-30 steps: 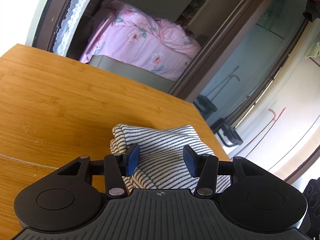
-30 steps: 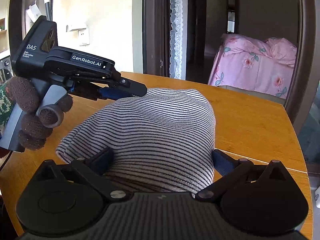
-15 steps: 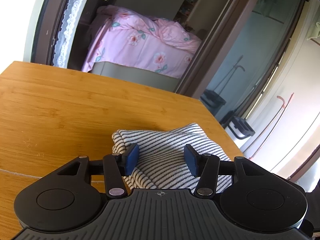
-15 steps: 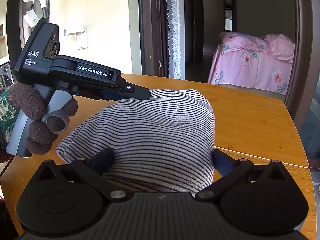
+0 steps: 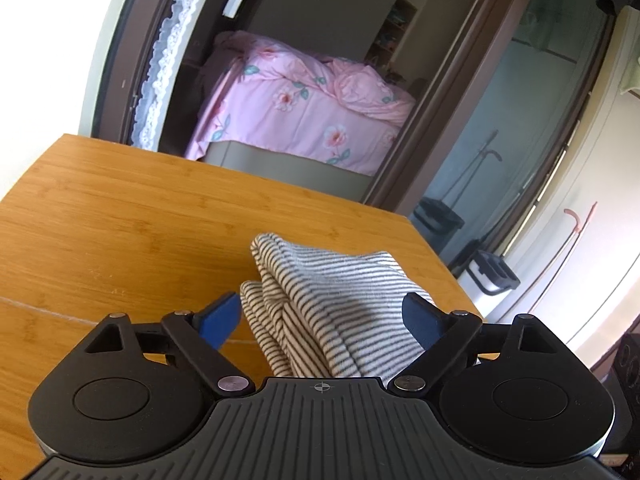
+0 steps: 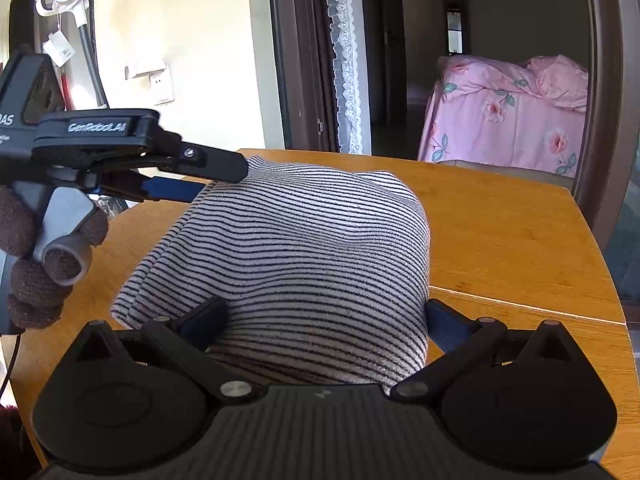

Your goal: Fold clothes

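Note:
A folded white garment with thin black stripes (image 6: pixel 304 256) lies in a thick bundle on the wooden table (image 6: pixel 520 248). In the left wrist view the garment (image 5: pixel 332 300) sits between the wide-apart blue pads of my left gripper (image 5: pixel 320 320), which is open. The left gripper also shows in the right wrist view (image 6: pixel 200 180), at the bundle's far left edge. My right gripper (image 6: pixel 320 320) is open, its fingers straddling the near end of the bundle.
The table's right edge (image 5: pixel 448 264) and far edge (image 6: pixel 500 176) are close to the garment. Beyond stands a doorway with a lace curtain (image 6: pixel 344 60) and a bed with a pink floral quilt (image 5: pixel 304 112). A gloved hand (image 6: pixel 32 272) holds the left gripper.
My left gripper's jaws have opened wider around the garment's edge, and it has shifted a little. The right gripper stays open over the bundle's near end.

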`<state>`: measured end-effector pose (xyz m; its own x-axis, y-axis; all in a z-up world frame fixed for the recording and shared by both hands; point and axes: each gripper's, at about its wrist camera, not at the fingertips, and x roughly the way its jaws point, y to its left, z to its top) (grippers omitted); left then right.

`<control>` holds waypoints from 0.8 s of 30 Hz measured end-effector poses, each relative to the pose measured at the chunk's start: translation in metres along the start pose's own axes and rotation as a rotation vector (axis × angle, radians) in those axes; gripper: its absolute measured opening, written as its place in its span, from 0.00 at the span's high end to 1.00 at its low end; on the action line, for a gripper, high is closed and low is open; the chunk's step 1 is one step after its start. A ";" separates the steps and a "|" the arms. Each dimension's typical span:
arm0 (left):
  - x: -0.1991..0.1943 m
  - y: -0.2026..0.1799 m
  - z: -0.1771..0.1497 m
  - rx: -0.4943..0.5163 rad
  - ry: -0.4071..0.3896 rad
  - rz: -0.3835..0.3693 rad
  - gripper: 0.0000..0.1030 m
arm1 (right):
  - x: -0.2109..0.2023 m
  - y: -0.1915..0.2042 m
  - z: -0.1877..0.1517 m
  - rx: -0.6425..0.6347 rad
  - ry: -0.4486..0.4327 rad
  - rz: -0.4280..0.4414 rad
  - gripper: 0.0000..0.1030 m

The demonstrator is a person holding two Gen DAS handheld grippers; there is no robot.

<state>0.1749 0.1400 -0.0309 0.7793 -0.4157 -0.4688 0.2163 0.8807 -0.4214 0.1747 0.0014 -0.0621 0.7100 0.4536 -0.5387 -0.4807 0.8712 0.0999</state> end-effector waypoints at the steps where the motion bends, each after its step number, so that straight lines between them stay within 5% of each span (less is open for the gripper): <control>1: -0.004 -0.002 -0.005 0.000 0.007 -0.012 0.12 | 0.000 -0.001 0.000 0.004 0.001 0.003 0.00; 8: 0.002 -0.007 -0.039 -0.025 0.131 -0.074 0.18 | 0.001 -0.002 -0.001 0.016 0.006 0.008 0.00; 12: 0.001 -0.005 -0.046 -0.048 0.137 -0.113 0.21 | -0.003 -0.019 -0.004 0.107 0.035 0.071 0.00; 14: 0.001 -0.007 -0.048 -0.028 0.152 -0.104 0.32 | -0.009 -0.034 -0.007 0.193 0.034 0.112 0.00; 21: 0.000 -0.011 -0.056 0.013 0.166 -0.093 0.32 | -0.017 -0.061 -0.008 0.283 0.029 0.058 0.00; 24: 0.000 -0.010 -0.056 0.008 0.167 -0.097 0.33 | -0.009 -0.052 0.001 0.235 0.042 0.086 0.14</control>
<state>0.1397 0.1189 -0.0702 0.6464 -0.5300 -0.5488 0.2912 0.8363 -0.4646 0.1936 -0.0477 -0.0612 0.6469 0.5242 -0.5538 -0.4020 0.8516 0.3364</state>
